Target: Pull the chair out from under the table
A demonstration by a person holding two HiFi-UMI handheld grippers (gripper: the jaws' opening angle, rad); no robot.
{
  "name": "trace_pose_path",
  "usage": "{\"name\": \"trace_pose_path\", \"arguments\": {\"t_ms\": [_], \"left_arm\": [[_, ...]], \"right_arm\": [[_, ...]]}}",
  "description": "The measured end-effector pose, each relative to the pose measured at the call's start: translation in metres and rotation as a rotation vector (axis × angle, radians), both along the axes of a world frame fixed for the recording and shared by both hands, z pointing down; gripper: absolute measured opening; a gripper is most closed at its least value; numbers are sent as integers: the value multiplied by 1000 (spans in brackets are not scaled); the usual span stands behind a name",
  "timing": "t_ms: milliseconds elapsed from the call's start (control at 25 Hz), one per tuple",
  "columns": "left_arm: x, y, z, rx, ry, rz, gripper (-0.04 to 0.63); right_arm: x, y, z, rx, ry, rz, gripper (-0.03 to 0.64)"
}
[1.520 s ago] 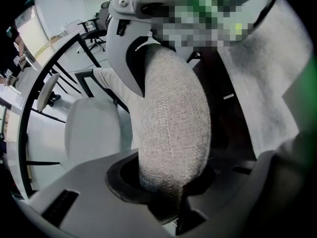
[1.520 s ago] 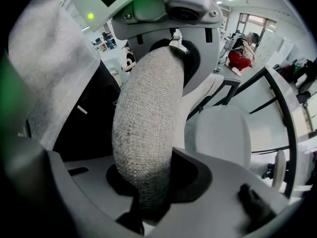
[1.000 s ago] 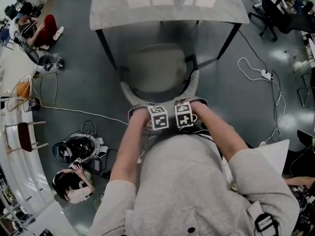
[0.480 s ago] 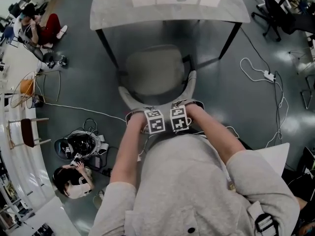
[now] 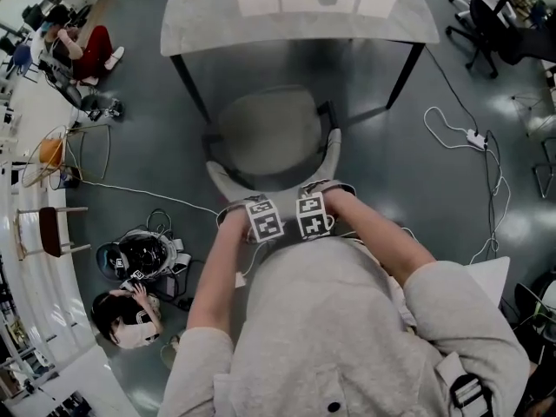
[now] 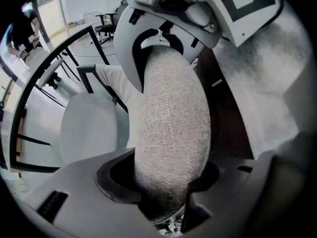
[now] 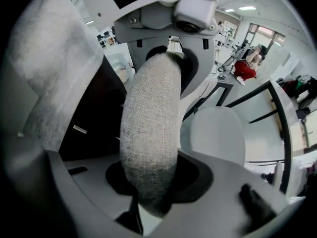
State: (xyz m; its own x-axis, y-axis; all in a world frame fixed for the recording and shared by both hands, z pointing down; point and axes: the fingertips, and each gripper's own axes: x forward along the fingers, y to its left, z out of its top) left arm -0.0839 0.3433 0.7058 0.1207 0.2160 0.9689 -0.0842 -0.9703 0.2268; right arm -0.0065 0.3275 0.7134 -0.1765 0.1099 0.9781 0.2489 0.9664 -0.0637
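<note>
**Chair gripped at the backrest, just near of the desk**

Head view: the chair (image 5: 265, 133) stands on the grey floor at the near side of the desk (image 5: 295, 11). Its pale seat shows whole beyond the desk's near edge, between the two near black legs. The curved backrest (image 5: 333, 150) faces the person. The left tongs (image 5: 259, 211) and the right tongs (image 5: 314, 208) sit side by side on its near rim, marker cubes up and almost touching, both pointing steeply down. A white cable (image 5: 473, 135) loops over the floor at the right. At the left, a seated person (image 5: 130, 320) is beside a black bag (image 5: 139, 257).

Left gripper view: the padded backrest (image 6: 171, 123) runs straight between the jaws of the left tongs (image 6: 168, 187). The jaws are opening, with dark gaps on both sides of the fabric, so the grip looks released. The seat (image 6: 89, 133) lies to the left, and the right tongs (image 6: 163, 14) straddle the same rim farther along.

Right gripper view: the backrest (image 7: 148, 123) passes between the jaws of the right tongs (image 7: 153, 192). These jaws are opening too, though the padding appears to be pinched where it narrows. The seat (image 7: 218, 133) lies to the right, and the left tongs (image 7: 178, 14) are on the rim beyond.
</note>
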Motion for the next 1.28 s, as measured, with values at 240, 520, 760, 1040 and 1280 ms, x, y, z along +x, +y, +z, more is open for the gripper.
{"name": "trace_pose_path", "arguments": {"t_ms": [240,520,760,1040,1280], "left_arm": [[-18,-5,-34,-96,154,-199,256],[-35,-43,-114,-35,503,-693,221],[-47,-127,-212,566,740,-1177,20],[-27,-159,-267,804,794,-1266,17],[-25,-162,-272,815,811,-1242,17]], "right_arm": [[14,-4,-34,-29,-119,63,126],[37,-30,-98,-116,-328,342,63],[48,-122,-226,40,-830,831,41],[61,-160,-294,248,-1083,1086,35],[56,-160,-292,261,-1080,1084,35]]}}
